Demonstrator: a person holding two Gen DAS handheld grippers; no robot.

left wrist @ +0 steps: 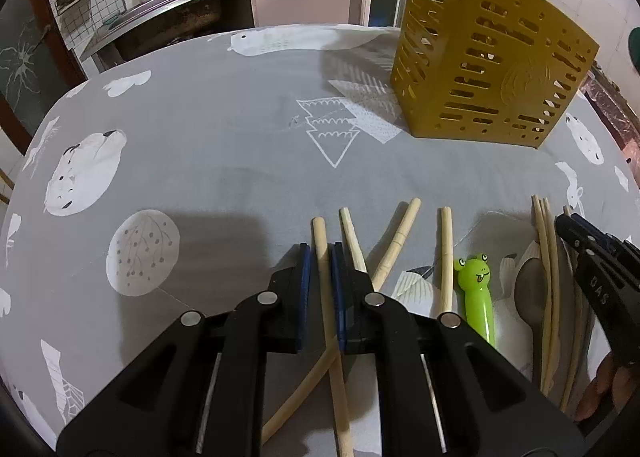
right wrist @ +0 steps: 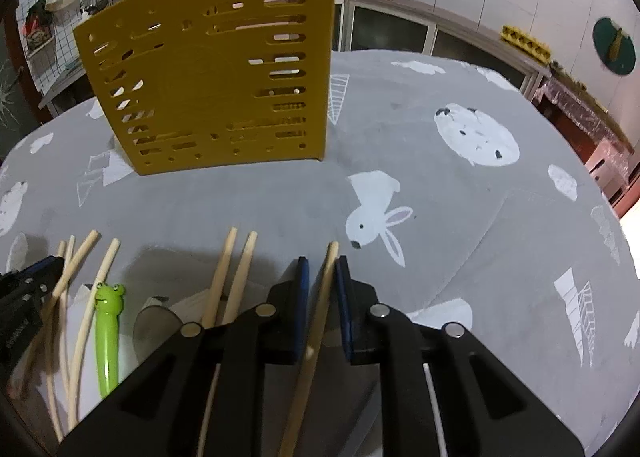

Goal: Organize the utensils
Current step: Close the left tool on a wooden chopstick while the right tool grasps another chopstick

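Mustard-yellow holder (left wrist: 492,57) (slotted) — grey animal-print tablecloth (left wrist: 224,145), lime-green frog handle (left wrist: 476,293).
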